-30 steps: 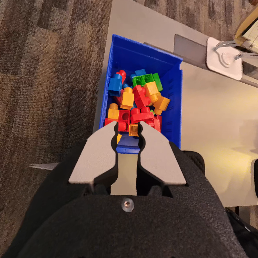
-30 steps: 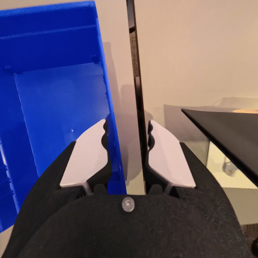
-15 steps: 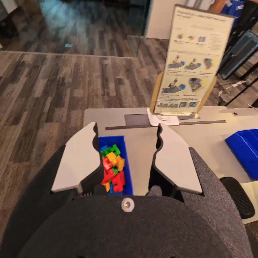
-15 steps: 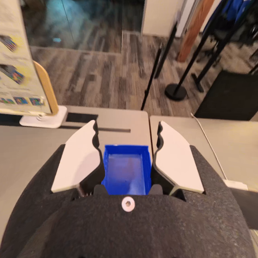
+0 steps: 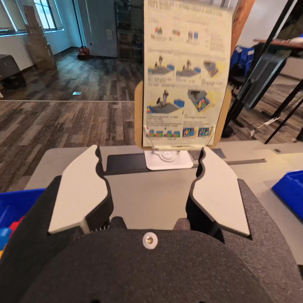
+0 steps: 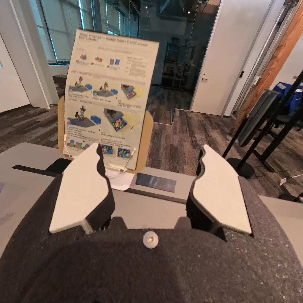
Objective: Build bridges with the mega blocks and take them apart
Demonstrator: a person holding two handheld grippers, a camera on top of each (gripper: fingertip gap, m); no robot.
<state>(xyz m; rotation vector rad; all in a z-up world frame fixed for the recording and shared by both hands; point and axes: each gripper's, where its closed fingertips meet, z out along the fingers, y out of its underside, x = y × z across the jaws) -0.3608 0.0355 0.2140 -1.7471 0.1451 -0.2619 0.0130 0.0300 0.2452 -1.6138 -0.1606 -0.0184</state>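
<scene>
now we have lifted both tools away from the bins and levelled them at the instruction sheet (image 5: 185, 73), which we take as our landmark on the grey table (image 5: 147, 193). a second ago our left gripper (image 5: 150, 164) looked down into the bin of blocks (image 5: 14, 200); that bin is now only a blue corner low and left of the sheet, with a few red and blue blocks (image 5: 9, 227) just showing at its edge. the left gripper itself hangs in front of the sheet's white base (image 5: 168, 160), jaws spread wide and holding nothing. right of the sheet lies the second blue bin (image 5: 290, 188), its inside out of view here. from the other side, our right gripper (image 6: 150, 164) has also risen from that bin; it stands before and slightly right of the sheet, likewise wide apart and empty. we judge this a reset: no bridge stands on the table, so building has yet to begin.
</scene>
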